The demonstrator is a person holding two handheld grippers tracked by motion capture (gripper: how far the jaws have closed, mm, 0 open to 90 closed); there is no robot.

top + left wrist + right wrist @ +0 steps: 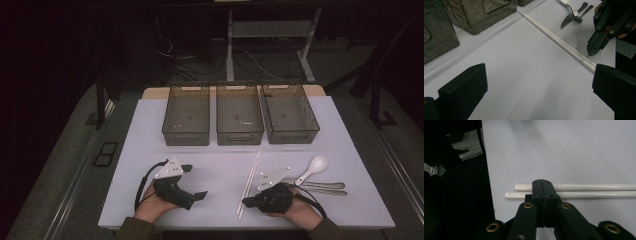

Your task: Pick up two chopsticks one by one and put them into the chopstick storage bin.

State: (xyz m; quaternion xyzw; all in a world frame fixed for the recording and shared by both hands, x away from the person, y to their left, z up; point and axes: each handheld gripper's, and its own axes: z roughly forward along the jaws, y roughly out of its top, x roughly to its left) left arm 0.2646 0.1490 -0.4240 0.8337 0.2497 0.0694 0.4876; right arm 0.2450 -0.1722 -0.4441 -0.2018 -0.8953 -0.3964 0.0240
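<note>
Pressing shut right tongs point(541, 182) over white chopsticks point(586, 190), nothing gripped; left tongs point(539, 87) wide, empty.

No readable lettering is showing anywhere on the desk point(150, 150). The three bins point(240, 120) and the chopsticks point(586, 191) are bearing no labels.

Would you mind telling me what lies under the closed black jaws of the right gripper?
The pair of white chopsticks lies on the pale table under the shut right gripper; the jaws cover a short stretch near their ends.
</note>
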